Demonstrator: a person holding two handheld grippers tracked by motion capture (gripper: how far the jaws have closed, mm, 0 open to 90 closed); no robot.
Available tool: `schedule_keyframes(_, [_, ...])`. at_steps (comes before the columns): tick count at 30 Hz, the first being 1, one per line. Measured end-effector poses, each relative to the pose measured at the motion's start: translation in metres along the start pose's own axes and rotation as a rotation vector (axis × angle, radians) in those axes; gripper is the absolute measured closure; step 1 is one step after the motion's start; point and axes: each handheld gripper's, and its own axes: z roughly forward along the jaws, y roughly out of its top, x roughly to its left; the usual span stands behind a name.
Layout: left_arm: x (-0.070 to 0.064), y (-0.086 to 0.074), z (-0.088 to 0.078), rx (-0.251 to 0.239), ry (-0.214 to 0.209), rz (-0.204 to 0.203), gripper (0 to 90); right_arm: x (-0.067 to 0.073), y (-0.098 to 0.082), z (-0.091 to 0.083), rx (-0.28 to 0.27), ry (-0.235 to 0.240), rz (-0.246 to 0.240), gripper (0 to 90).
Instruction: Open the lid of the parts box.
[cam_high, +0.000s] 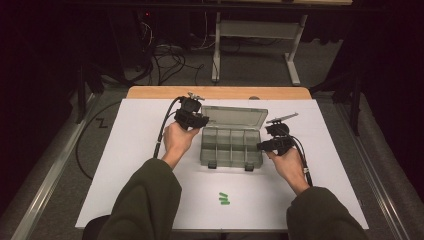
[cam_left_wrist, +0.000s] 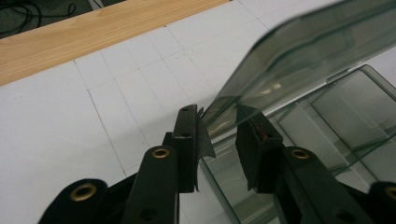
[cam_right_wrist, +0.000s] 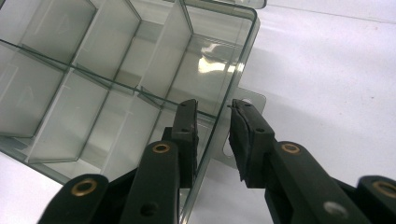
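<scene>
Gripping nothing yet, the left hand-held gripper (cam_left_wrist: 218, 135) straddles the clear plastic lid (cam_left_wrist: 299, 65); the right hand-held gripper (cam_right_wrist: 212, 130) straddles the box wall (cam_right_wrist: 233, 79); green pieces (cam_high: 223, 199) remain unloaded.

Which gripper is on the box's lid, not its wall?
The left gripper: its jaws straddle the raised lid corner. The right gripper straddles the organizer box side wall.

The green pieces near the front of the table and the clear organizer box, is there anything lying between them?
No. In the high view, only bare white table lies between the green pieces and the organizer box, whose lid stands open.
</scene>
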Motion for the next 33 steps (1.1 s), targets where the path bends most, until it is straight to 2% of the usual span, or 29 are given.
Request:
schedule_keyframes(12, [0.007,-0.003,0.016,0.036,0.021,-0.02,79.2,0.003,0.001,0.001,0.006,-0.025,-0.032,74.8])
schedule_keyframes(19, [0.009,-0.005,0.025,0.056,0.019,-0.033,79.6,0.005,0.001,0.001,0.011,-0.045,-0.063,75.0])
schedule_keyframes(27, [0.012,-0.009,0.037,0.104,0.019,-0.04,81.0,0.006,0.001,0.001,0.015,-0.047,-0.072,75.4])
schedule_keyframes(33, [0.013,-0.009,0.041,0.109,0.022,-0.045,82.7,0.006,0.001,0.001,0.018,-0.046,-0.079,75.5])
